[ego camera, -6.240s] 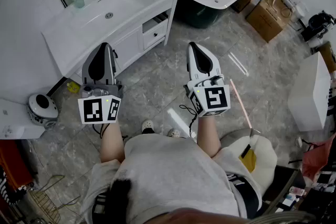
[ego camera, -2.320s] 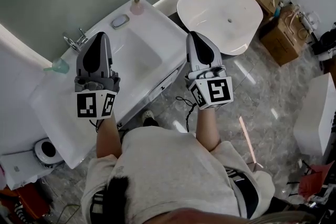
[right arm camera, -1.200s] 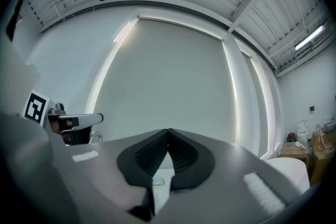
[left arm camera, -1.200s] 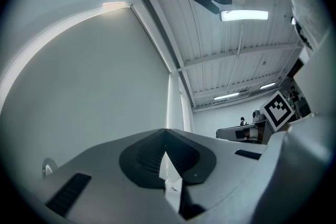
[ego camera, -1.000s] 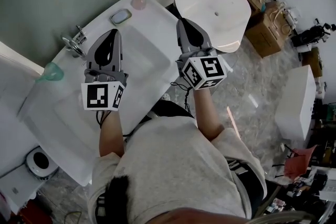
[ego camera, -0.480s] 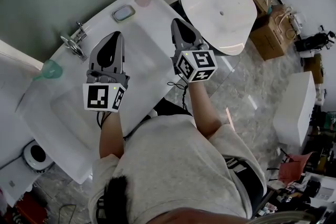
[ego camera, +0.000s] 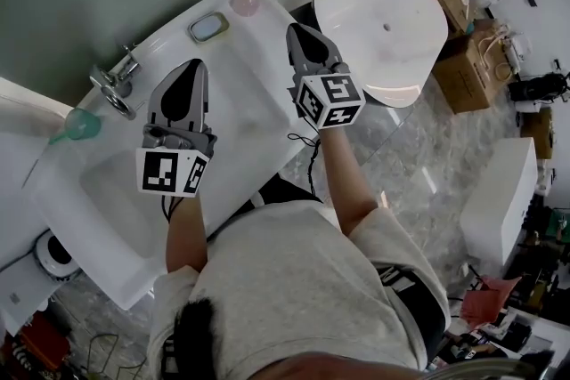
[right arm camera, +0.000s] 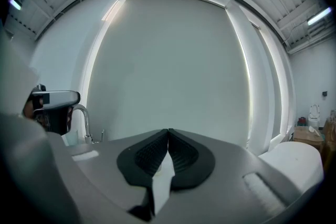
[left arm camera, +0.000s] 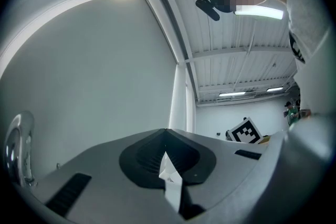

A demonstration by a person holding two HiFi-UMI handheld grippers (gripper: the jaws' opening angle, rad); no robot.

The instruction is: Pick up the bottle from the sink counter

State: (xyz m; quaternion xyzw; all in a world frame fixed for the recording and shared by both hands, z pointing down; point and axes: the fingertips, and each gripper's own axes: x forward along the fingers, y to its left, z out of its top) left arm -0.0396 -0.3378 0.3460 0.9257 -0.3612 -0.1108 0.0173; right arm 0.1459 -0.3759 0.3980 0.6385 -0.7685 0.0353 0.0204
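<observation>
A small pink bottle [ego camera: 244,0] stands upright at the far right corner of the white sink counter [ego camera: 98,218], seen only in the head view. My right gripper [ego camera: 297,31] hovers over the counter's right edge, a short way right of and nearer than the bottle, jaws shut and empty. My left gripper [ego camera: 190,70] hangs over the basin [ego camera: 245,102], also shut with nothing in it. In both gripper views the dark pads [left arm camera: 142,157] [right arm camera: 184,157] meet at the tips [left arm camera: 166,136] [right arm camera: 168,135]; neither view shows the bottle.
A soap dish [ego camera: 207,28] lies left of the bottle. A chrome faucet [ego camera: 114,83] [right arm camera: 84,113] and a green cup [ego camera: 78,125] stand further left. A white round basin [ego camera: 383,22] sits to the right of the counter, with cardboard boxes [ego camera: 472,58] beyond it.
My right gripper has moved forward and left, closer to the bottle. The left gripper has stayed over the basin. Both stayed shut.
</observation>
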